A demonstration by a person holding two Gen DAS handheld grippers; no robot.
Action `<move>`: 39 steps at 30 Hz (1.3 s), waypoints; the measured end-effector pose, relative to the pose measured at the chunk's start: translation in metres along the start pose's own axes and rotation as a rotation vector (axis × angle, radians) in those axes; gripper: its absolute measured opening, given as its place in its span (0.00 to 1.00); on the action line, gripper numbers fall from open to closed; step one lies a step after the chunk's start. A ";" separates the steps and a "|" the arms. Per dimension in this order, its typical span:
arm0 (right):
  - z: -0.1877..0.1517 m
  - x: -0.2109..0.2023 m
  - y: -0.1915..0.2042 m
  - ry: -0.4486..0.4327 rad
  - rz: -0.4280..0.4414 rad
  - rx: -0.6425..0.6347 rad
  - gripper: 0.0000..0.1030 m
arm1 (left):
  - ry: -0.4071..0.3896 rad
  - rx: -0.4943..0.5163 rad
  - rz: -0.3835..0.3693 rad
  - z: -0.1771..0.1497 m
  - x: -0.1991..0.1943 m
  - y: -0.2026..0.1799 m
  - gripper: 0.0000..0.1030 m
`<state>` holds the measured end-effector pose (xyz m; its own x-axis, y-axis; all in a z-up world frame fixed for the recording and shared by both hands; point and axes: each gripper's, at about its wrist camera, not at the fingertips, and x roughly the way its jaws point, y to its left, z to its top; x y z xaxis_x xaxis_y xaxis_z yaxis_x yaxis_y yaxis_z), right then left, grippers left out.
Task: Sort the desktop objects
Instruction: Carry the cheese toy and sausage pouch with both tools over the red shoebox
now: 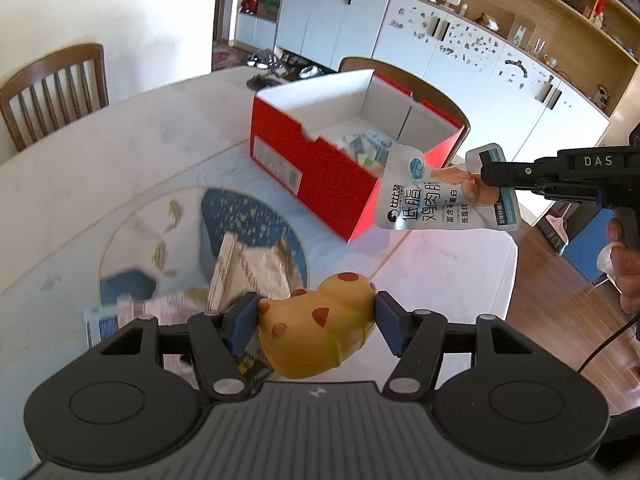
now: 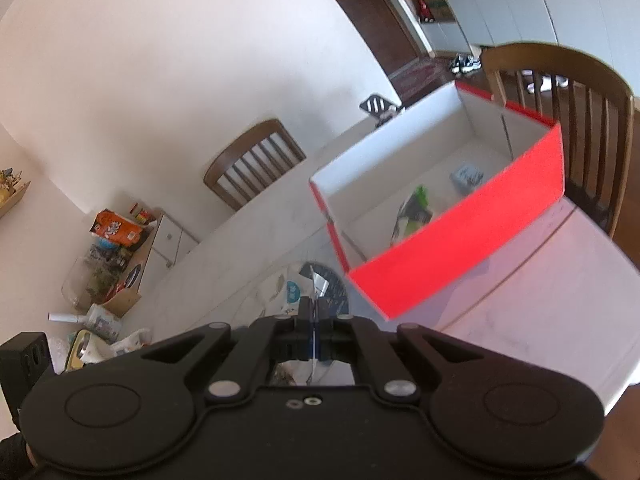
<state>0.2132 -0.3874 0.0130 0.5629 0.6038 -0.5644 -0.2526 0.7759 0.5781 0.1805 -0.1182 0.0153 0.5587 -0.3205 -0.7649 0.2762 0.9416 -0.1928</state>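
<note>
In the left wrist view, the left gripper (image 1: 316, 320) has its blue pads pressed on either side of a yellow rubbery toy with orange spots (image 1: 320, 320), jaws partway apart and the toy lifted clear of the table (image 1: 100, 160). Beyond it stands an open red box (image 1: 320, 176) with a few packets lying inside. At the right, the right gripper (image 1: 490, 174) pinches the top of a white snack pouch (image 1: 444, 196), which hangs in the air just beside the box's near corner. More packets lie blurred on the round blue mat (image 1: 256, 232) below. In the right wrist view, the right gripper (image 2: 314, 320) has its jaws shut together on a thin edge, probably the pouch (image 2: 296, 292), though little of it shows. The red box (image 2: 460, 236) sits ahead to the right, a wooden chair (image 2: 580, 120) behind it.
</note>
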 end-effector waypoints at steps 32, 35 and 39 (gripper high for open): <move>0.106 0.003 -0.072 -0.057 -0.085 -0.053 0.00 | -0.053 0.080 0.004 0.116 0.069 -0.060 0.60; 0.117 0.009 -0.081 -0.046 -0.102 -0.065 0.00 | -0.048 0.083 0.010 0.127 0.080 -0.065 0.60; 0.126 0.017 -0.090 -0.030 -0.119 -0.083 0.00 | -0.037 0.097 0.021 0.137 0.094 -0.072 0.60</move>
<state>0.3450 -0.4695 0.0258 0.6154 0.5018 -0.6078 -0.2462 0.8550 0.4565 0.3207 -0.2304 0.0417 0.5929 -0.3064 -0.7447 0.3378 0.9341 -0.1153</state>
